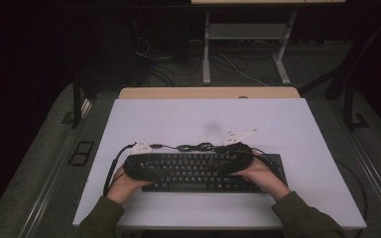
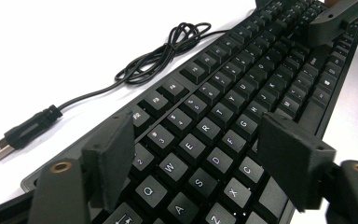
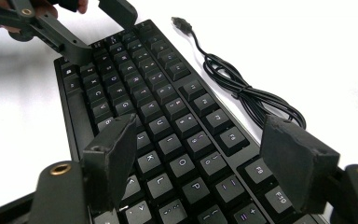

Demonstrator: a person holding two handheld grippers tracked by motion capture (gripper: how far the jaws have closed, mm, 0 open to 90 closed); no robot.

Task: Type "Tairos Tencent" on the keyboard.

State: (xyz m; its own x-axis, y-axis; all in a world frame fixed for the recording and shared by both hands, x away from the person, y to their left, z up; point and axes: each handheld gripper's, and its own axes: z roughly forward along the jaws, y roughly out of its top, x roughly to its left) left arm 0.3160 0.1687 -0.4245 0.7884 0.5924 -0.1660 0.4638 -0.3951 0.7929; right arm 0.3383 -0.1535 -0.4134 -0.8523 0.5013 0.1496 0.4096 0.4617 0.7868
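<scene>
Black and low, a keyboard [image 1: 203,171] lies across the near half of a pale table [image 1: 178,119], its long edge running left to right in front of us. From the high view we see 2 hands in dark green sleeves come in from the bottom, each holding a gripper over 1 end of the keyboard: the left gripper [image 1: 135,166] over its left end and the right gripper [image 1: 240,158] over its right end.

In the left gripper view, the left gripper [image 2: 200,158] has its 2 black jaws standing apart above the letter keys, with Q, W, E and neighbouring keys showing in the gap. The pads are not pressing on anything we can see. The right gripper's arm shows far off at the top right of this view, over the far end of the keyboard.

In the right gripper view, the right gripper [image 3: 205,163] likewise has its jaws spread wide above the keys, with K, L, O and P between them and no pad pressing on the keyboard. The left gripper appears at the top left of this view, at the keyboard's far end.

Just behind the keyboard, its thin black cable [image 1: 196,147] lies in a loose bundle on the table. The cable's USB plug [image 2: 0,149] rests free on the white surface, touching nothing else.
</scene>
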